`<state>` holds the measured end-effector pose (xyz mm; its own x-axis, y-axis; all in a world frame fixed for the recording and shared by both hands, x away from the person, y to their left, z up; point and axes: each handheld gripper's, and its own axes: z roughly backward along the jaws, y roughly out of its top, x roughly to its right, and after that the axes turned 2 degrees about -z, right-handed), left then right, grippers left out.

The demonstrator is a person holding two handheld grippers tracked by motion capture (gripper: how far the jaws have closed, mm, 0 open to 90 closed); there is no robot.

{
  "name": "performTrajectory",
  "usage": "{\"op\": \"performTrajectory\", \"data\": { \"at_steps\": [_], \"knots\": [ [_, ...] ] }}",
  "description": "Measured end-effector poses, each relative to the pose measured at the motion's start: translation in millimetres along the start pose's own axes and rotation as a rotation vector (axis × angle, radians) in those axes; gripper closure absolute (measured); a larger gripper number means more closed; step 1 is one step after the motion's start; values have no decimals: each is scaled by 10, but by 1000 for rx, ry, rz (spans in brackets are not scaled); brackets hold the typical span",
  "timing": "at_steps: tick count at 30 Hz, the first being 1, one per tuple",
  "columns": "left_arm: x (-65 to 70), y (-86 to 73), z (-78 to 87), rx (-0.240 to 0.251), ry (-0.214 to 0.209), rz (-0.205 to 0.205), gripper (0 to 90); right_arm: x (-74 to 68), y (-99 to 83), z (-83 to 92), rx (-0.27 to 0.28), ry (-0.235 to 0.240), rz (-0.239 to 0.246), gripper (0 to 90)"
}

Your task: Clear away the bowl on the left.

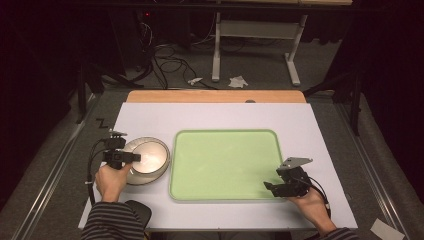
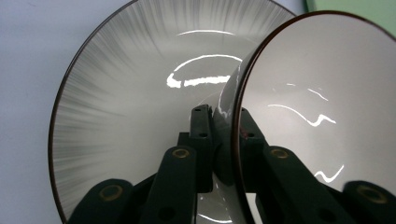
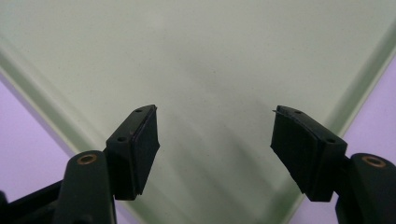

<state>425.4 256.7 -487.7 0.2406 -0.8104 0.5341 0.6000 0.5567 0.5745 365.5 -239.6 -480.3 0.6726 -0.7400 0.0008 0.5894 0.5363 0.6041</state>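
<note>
On the left side of the bench [image 1: 150, 117] we see the left gripper [image 1: 131, 158] pinching the rim of the top bowl [image 2: 322, 107], with another bowl [image 2: 140, 93] under it. We think it goes onto the green tray [image 1: 225, 165] next, which has nothing on it. The right gripper [image 1: 274, 189] waits, jaws apart, over the tray's corner.

Table [image 1: 150, 120]: white sheet over it.
Tray [image 1: 226, 164]: pale green, at the middle.
Bowl [image 1: 147, 160]: just left of the tray.
Left hand-held gripper [image 1: 131, 157]: at the bowl's left rim.
Right hand-held gripper [image 1: 272, 187]: over the tray's near right corner.
</note>
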Motion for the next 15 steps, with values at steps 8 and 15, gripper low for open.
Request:
{"op": "performTrajectory", "data": {
  "at_steps": [8, 15],
  "knots": [
    [25, 8, 27, 0, -9, -13, 819, 8, 0, 3, -6, -1, 0, 332],
    [50, 29, 96, 36, -16, -33, 813, 1, 0, 2, 0, -1, 2, 332]
  ]
}}
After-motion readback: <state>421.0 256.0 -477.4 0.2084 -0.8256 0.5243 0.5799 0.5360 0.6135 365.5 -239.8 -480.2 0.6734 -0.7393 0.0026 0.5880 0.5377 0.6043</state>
